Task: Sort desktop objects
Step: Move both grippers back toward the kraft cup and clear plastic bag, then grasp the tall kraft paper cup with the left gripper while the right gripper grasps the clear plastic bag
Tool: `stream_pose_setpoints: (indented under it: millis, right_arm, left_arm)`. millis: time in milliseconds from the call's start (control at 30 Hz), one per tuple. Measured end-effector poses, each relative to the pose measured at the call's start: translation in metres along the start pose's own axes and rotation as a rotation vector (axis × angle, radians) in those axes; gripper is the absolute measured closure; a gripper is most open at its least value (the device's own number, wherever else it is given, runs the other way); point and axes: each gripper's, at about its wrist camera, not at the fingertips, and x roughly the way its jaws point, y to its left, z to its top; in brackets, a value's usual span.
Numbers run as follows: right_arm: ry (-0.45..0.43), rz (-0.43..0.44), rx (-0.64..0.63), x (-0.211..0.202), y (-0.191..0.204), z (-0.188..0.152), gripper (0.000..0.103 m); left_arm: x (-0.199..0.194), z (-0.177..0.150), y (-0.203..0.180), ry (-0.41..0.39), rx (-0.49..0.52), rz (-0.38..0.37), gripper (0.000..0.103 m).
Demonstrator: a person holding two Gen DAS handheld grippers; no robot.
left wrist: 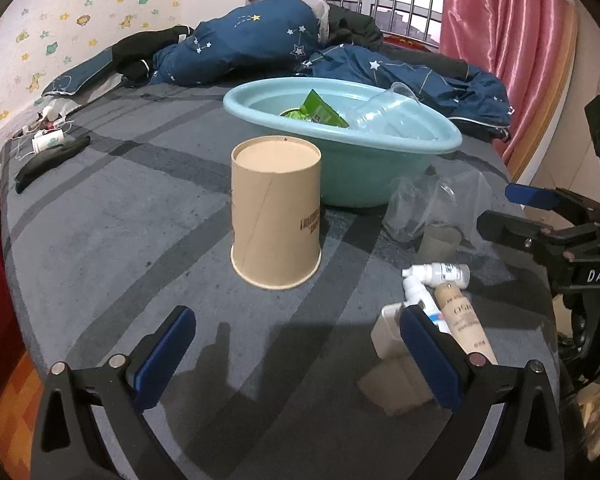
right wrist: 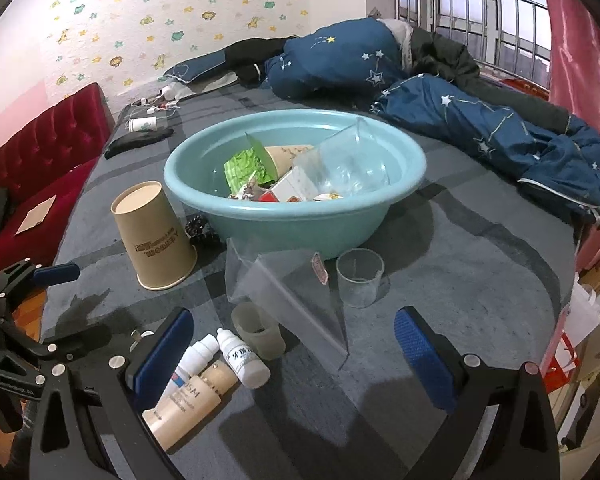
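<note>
An upturned brown paper cup (left wrist: 276, 212) (right wrist: 152, 236) stands in front of a teal basin (left wrist: 364, 184) (right wrist: 292, 216) on the grey bed cover. The basin holds a green packet (right wrist: 248, 168), a clear plastic cup (right wrist: 352, 160) and a small box (right wrist: 296, 188). My left gripper (left wrist: 296, 320) is open, short of the paper cup. My right gripper (right wrist: 294, 320) is open over a clear plastic bag (right wrist: 284, 292) and a frosted little cup (right wrist: 260, 336). Two white dropper bottles (right wrist: 242, 360) and a beige tube (right wrist: 192, 400) lie by its left finger.
A clear measuring cup (right wrist: 358, 278) stands right of the bag and a black beaded band (right wrist: 200, 228) lies against the basin. Blue starred bedding (right wrist: 500, 128) fills the far side. A black sock (right wrist: 138, 142), a red sofa (right wrist: 44, 152) and a pink curtain (left wrist: 500, 40) border the bed.
</note>
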Motion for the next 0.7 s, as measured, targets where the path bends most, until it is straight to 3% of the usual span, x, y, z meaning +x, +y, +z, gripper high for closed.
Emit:
stream_pose_setpoints:
  millis: [400, 700]
  right_arm:
    - [-0.032, 0.002, 0.024, 0.028, 0.002, 0.008, 0.000]
    - [-0.008, -0.018, -0.003, 0.058, 0.011, 0.011, 0.000]
  left_arm:
    - [0.025, 0.020, 0.006, -0.050, -0.029, 0.014, 0.000]
    - [0.046, 0.030, 0.009, -0.033, -0.034, 0.009, 0.000]
